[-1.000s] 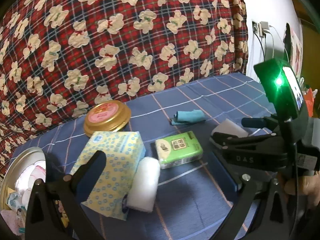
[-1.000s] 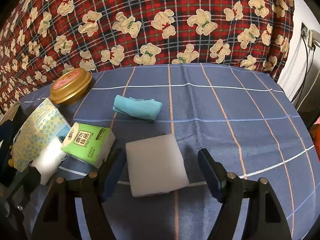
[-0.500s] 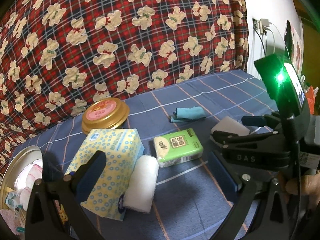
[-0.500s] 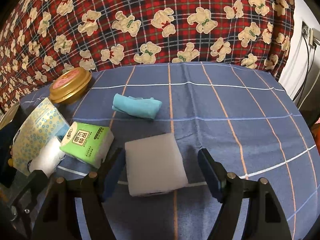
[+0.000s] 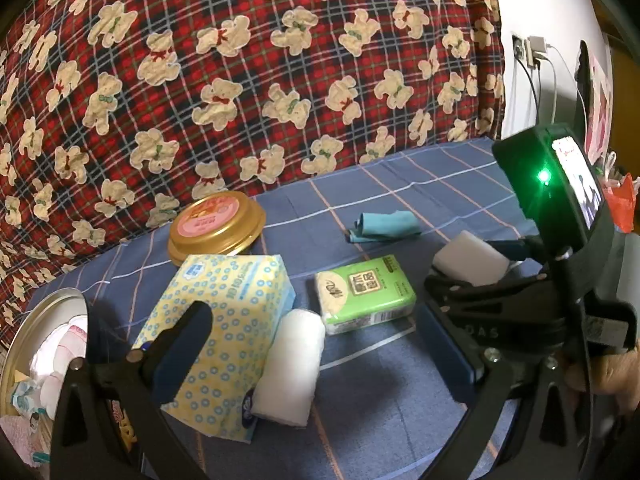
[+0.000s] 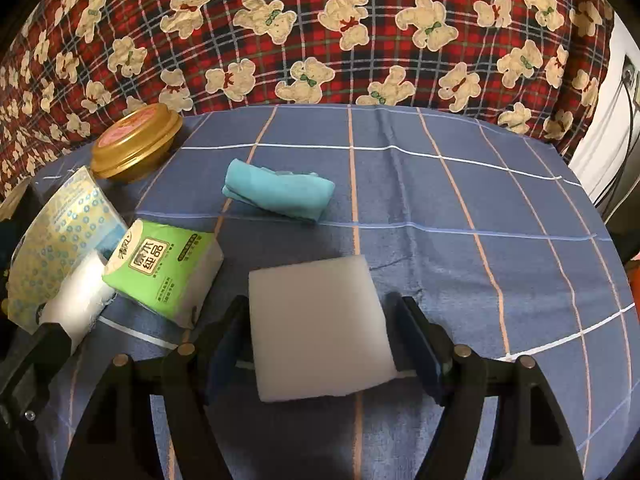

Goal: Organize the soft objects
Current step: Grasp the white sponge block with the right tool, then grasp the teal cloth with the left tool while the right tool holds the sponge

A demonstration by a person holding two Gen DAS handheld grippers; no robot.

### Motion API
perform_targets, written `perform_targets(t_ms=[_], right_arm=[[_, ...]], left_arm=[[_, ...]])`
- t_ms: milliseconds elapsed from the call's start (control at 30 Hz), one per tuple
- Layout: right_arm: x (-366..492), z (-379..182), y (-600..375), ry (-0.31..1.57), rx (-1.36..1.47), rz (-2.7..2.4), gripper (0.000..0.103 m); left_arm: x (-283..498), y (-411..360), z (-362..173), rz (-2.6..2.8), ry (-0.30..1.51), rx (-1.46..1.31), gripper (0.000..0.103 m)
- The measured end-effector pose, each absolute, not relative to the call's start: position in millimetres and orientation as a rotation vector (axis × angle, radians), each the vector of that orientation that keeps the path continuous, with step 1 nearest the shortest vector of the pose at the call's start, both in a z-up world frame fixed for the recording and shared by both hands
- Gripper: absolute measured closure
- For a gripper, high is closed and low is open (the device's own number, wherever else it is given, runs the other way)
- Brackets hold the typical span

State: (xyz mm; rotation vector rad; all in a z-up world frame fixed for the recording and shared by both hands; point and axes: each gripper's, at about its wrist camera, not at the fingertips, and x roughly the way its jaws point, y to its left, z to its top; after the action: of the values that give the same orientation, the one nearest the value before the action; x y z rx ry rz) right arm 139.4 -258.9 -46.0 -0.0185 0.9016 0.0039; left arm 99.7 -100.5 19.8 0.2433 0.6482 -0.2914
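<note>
White foam sponge (image 6: 320,320) is lying flat on the blue checked cloth (image 6: 480,200), sitting between the pads of the right gripper (image 6: 316,344); the jaws are flanking its two sides, though whether they are actually pressing it is hard to tell. Beyond it, a rolled teal cloth (image 6: 280,196) is resting alone. To the left, a green tissue pack (image 6: 164,276), a white roll (image 5: 290,364) and a dotted tissue box (image 5: 224,320) are crowding together. The left gripper (image 5: 320,356) is hovering wide open, gripping nothing.

blue checked cloth (image 6: 460,208), sponge (image 6: 320,320), tissues (image 6: 168,272)
</note>
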Motion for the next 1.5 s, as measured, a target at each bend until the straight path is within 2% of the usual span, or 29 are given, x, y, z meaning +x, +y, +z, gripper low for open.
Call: perform_targets(t_ms=[100,167,533,933,1200,1267,1500], right_arm=[[138.7,-45.3,-257.0,0.897,-0.023,0.018,0.036],[137.2,-44.3,-253.9,0.892,-0.031,0.032,0.045],[132.6,-37.3,-261.0,0.866,0.003,0.025,0.047],[105.9,9.5,-309.6,0.618,0.024,-0.208,0.047],[97.2,18.5,-340.0,0.568,0.109,-0.27,0.047],[96.6,17.0,-340.9,0.573,0.114,-0.271,0.047],[94.0,18.4,-341.3,0.564,0.12,-0.258,0.047]], left_arm=[[99.8,-100.1,19.8,-0.294,0.651,0.242,0.0],[100.2,-100.5,19.2,-0.288,0.654,0.244,0.0],[98.0,-108.4,20.1,-0.285,0.649,0.251,0.0],[129.4,-141.1,46.3,-0.345,0.638,0.253,0.0],[191.3,-200.2,30.3,-0.379,0.8,0.26,0.001],[203.1,-211.6,18.9,-0.363,0.852,0.266,0.007],[226.8,-233.1,-20.7,-0.311,0.971,0.284,0.012]])
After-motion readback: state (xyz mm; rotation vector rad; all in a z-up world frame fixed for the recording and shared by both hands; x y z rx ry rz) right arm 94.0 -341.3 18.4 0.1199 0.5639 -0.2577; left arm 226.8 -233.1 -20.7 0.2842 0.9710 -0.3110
